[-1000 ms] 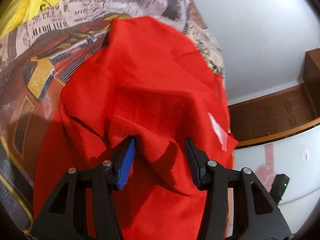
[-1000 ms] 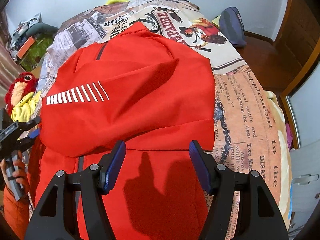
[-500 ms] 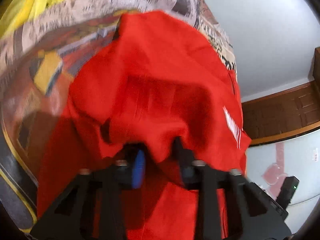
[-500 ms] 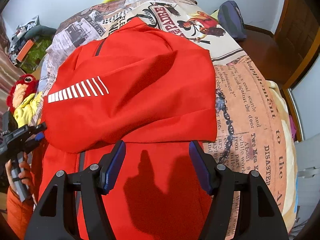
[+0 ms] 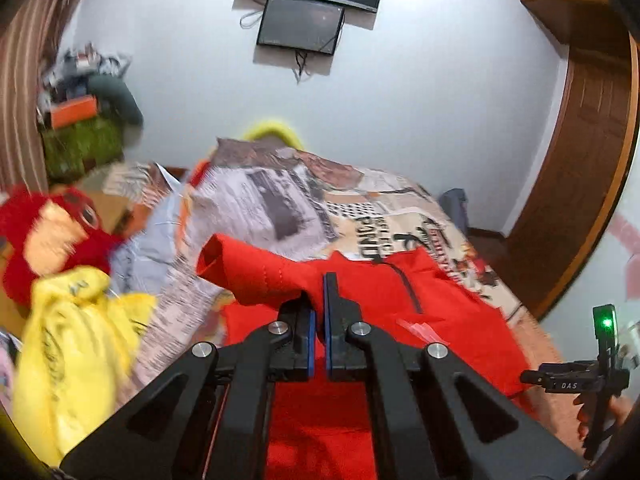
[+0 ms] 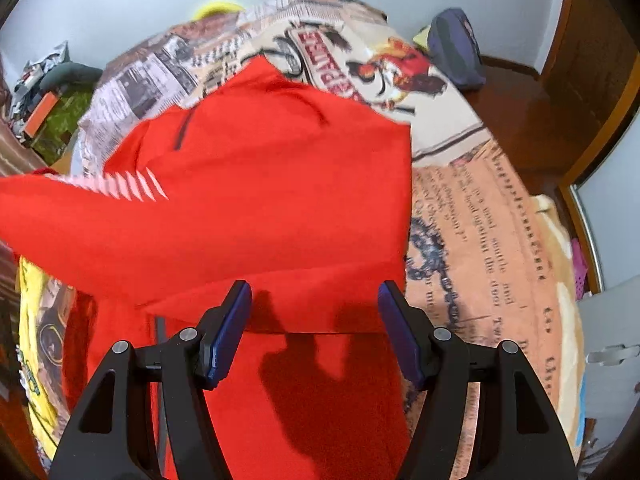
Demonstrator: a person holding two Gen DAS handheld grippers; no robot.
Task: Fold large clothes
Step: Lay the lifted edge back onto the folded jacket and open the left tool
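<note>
From the left wrist view, the left gripper (image 5: 317,312) is pressed together on a bunched fold of the red jacket (image 5: 400,300), apparently a sleeve, whose cuff end (image 5: 212,258) juts out to the left above the printed bedspread (image 5: 280,204); the rest of the garment lies flat on the bed ahead and to the right; the gripper points roughly level across the bed toward the far wall, raised a little off the cloth. To do this step well, I judge the sleeve should be carried across the body in a low arc and laid down flat before the pinch is released, so the fold stays crisp; lifting too high could drag the body out of line. A yellow garment (image 5: 76,344) and a red plush toy (image 5: 48,236) sit off to the left.

From the right wrist view, the right gripper (image 6: 314,332) hovers spread wide above the lower part of the red jacket (image 6: 280,200), holding nothing; it tilts downward over the bed; the lifted sleeve stretches off to the left edge; it could press the body down while the sleeve crosses.
</note>
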